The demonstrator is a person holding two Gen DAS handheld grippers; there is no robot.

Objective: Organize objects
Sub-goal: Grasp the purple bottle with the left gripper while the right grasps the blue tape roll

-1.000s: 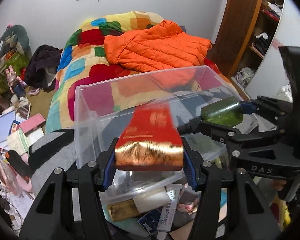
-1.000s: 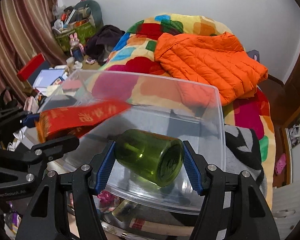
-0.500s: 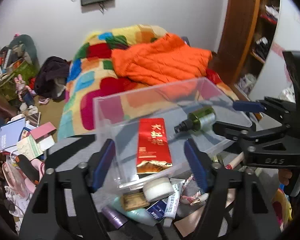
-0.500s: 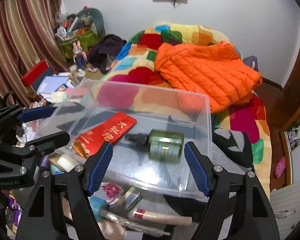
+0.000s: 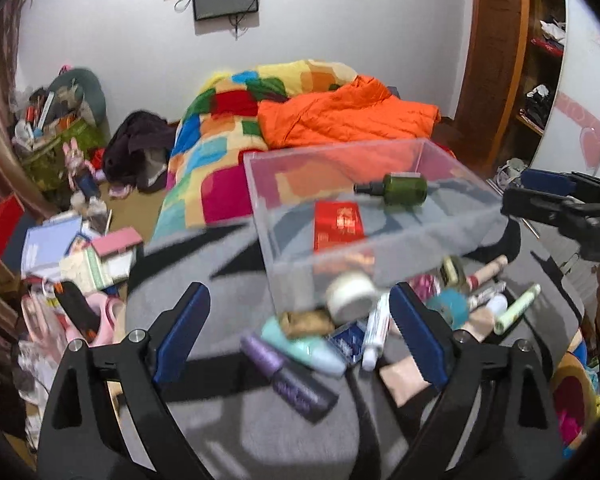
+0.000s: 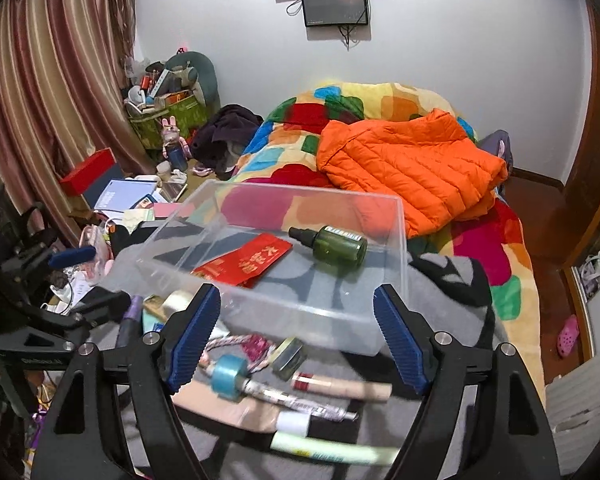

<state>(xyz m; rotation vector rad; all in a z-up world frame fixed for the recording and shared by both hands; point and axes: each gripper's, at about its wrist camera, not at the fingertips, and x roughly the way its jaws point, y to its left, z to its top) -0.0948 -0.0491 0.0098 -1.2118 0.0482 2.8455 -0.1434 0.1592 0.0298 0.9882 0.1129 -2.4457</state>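
Note:
A clear plastic bin (image 5: 380, 248) (image 6: 300, 316) stands on a grey blanket. Inside it lie a red packet (image 5: 338, 226) (image 6: 246, 260) and a green spray bottle (image 5: 400, 189) (image 6: 332, 243) on its side. My left gripper (image 5: 298, 320) hangs short of the bin's near wall, its jaws opening, with nothing gripped. My right gripper (image 6: 298, 312) is likewise back from the bin, jaws opening and empty. Each gripper shows at the edge of the other's view: the right gripper (image 5: 540, 194), the left gripper (image 6: 88, 280).
Loose cosmetics lie in front of the bin: a white jar (image 5: 350, 290), a purple tube (image 5: 288, 376), a blue roll (image 6: 228, 376), a beige tube (image 6: 340, 386). Behind is a bed with an orange jacket (image 6: 412, 172). Clutter (image 5: 80, 256) fills the floor at left.
Both grippers let go: the red packet and the green bottle dropped into the bin. Both pairs of jaws widened and both grippers drew back from the bin.

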